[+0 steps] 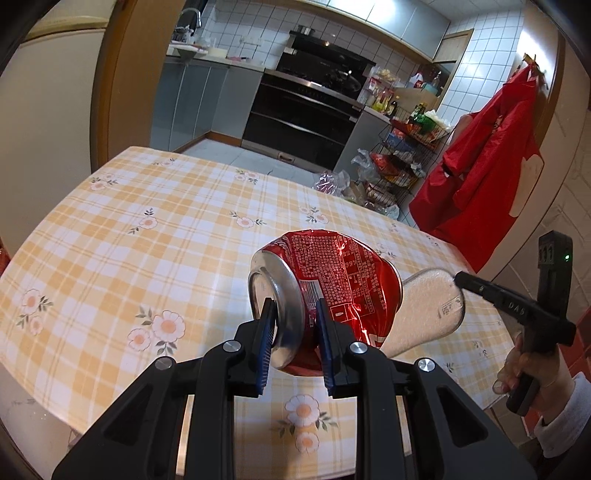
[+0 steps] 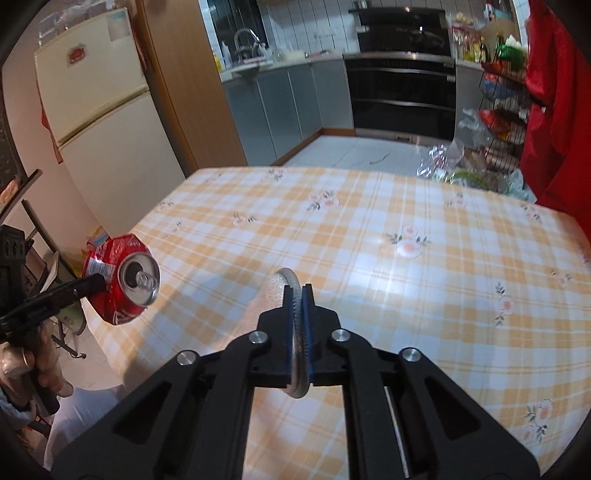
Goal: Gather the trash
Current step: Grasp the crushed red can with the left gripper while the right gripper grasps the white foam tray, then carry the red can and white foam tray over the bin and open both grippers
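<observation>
A table (image 1: 122, 236) with a yellow checked, flower-printed cloth filled the lower half of both views. Behind it, at top centre, stood a black oven (image 1: 306, 114) between grey cabinets (image 1: 199, 99), with a white tiled wall (image 1: 255, 26) above. A cream fridge (image 2: 99, 110) stood at the upper left of the right wrist view. At the right edge hung a red garment (image 1: 484, 155), beside a wire rack (image 1: 402, 155) crowded with packets, with plastic bags (image 1: 332, 181) on the floor below.

can (image 1: 325, 291): red, dented, lying sideways, silver base toward left camera, lifted above counter | cup (image 1: 424, 314): clear textured plastic, tipped on its side, just right of can, lifted too
</observation>
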`<state>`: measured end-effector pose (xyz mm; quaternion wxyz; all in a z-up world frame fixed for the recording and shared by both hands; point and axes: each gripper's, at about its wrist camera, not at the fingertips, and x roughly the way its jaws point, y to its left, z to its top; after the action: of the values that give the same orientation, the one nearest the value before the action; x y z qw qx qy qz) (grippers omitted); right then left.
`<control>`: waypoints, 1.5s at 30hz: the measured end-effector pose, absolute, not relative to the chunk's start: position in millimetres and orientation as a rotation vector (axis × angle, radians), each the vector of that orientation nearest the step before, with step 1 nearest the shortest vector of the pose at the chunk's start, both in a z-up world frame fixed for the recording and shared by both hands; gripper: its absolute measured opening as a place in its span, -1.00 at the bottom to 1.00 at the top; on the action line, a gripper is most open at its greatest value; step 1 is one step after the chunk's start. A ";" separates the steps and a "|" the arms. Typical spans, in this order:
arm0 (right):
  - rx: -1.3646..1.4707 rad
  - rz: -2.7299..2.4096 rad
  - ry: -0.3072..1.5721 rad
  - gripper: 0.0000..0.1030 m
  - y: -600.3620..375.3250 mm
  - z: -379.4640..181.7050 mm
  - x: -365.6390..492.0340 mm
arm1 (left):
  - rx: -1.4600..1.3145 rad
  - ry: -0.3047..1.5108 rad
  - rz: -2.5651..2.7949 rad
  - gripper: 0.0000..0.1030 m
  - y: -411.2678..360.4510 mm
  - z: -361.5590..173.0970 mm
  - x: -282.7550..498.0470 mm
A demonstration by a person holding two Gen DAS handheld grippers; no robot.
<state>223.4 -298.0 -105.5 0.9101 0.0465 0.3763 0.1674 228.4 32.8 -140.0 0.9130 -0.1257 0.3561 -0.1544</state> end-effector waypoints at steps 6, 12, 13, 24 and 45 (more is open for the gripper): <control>0.087 0.339 0.741 -0.86 -300.0 -82.0 198.6 | -0.267 0.711 -0.323 -0.57 37.9 -129.9 204.7; 0.089 0.336 0.771 -0.86 -296.3 -91.0 181.1 | -0.283 0.720 -0.330 -0.57 41.4 -131.5 187.7; 0.098 0.338 0.771 -0.86 -296.7 -91.8 178.8 | -0.284 0.722 -0.331 -0.57 41.7 -132.0 186.4; 0.118 0.320 0.801 -0.47 -302.7 -101.4 172.3 | -0.283 0.722 -0.331 -0.57 41.7 -130.4 177.0; 0.173 0.350 0.706 -0.81 -309.5 -45.0 122.0 | -0.243 0.707 -0.391 -0.57 48.2 -107.1 142.9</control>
<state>122.0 -309.5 -45.0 0.9197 0.0842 0.3435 0.1703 142.9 48.2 -107.1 0.9124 -0.1178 0.3430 -0.1898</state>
